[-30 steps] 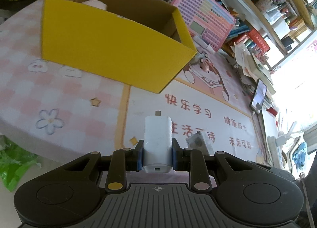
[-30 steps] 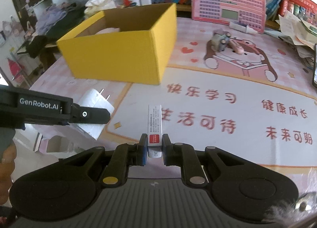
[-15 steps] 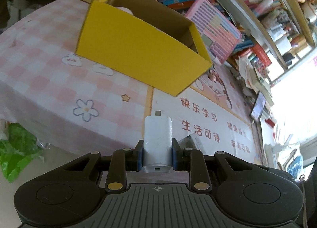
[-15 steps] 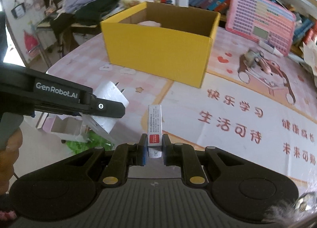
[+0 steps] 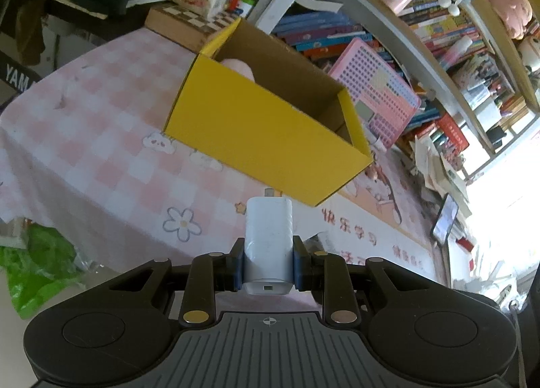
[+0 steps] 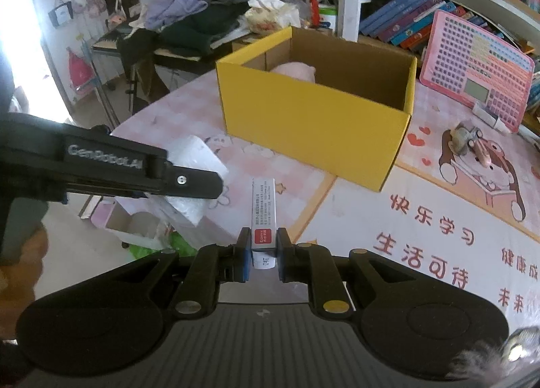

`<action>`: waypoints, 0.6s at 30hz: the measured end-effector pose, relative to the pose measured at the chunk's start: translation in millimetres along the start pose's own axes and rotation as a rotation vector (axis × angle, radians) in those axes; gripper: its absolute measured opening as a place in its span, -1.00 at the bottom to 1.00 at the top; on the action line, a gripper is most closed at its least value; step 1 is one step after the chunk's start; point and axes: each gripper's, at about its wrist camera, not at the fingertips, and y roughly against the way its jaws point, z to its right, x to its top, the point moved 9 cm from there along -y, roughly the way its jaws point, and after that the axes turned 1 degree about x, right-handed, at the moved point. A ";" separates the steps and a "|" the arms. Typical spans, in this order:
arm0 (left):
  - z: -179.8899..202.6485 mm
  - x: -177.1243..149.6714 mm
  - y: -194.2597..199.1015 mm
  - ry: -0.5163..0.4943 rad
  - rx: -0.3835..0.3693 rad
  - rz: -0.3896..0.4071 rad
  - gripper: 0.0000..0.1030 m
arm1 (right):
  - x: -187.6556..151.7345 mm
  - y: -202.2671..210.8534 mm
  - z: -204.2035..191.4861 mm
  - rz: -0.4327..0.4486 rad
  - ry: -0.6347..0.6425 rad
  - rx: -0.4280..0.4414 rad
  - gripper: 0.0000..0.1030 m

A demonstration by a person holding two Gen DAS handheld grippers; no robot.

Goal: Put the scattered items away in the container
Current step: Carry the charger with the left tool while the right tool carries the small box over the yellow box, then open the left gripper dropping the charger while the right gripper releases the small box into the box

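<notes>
Both tongs loaded, raised higher than a second ago.

Left gripper (image 5: 269, 263) clamped on white charger (image 5: 269, 236), prongs forward; right gripper (image 6: 264, 254) clamped on slim eraser box (image 6: 263, 215). Yellow cardboard box (image 6: 314, 131) ahead on pink table mat (image 6: 438, 219), now seen from above, pink item (image 6: 295, 71) inside; charger and eraser box short of its near wall.

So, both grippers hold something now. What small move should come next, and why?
Probably carry the left gripper forward and up over the yellow box, then release. It is shut on the white charger, held short of the box's near wall. The right gripper, shut on the small carton, can follow.
</notes>
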 end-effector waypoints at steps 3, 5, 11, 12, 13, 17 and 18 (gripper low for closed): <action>5.6 11.9 -2.3 -0.015 -0.001 0.030 -0.52 | 9.9 3.9 9.5 0.031 0.019 -0.004 -0.73; 10.5 22.5 -2.3 -0.042 0.011 0.053 -0.52 | 20.4 3.7 20.7 0.050 0.002 -0.004 -0.73; 32.2 71.7 -8.1 -0.112 0.036 0.129 -0.52 | 69.0 2.5 57.4 0.148 -0.028 -0.010 -0.73; 36.4 79.3 -10.6 -0.120 0.036 0.140 -0.52 | 78.2 2.4 62.6 0.165 -0.025 -0.009 -0.73; 40.9 87.8 -14.1 -0.128 0.035 0.151 -0.52 | 87.3 1.7 68.0 0.181 -0.020 -0.008 -0.73; 54.3 113.8 -34.0 -0.145 0.033 0.170 -0.52 | 118.6 -10.4 89.3 0.215 0.005 -0.010 -0.73; 56.6 119.9 -40.9 -0.148 0.035 0.168 -0.52 | 124.1 -15.3 93.9 0.217 0.011 -0.014 -0.73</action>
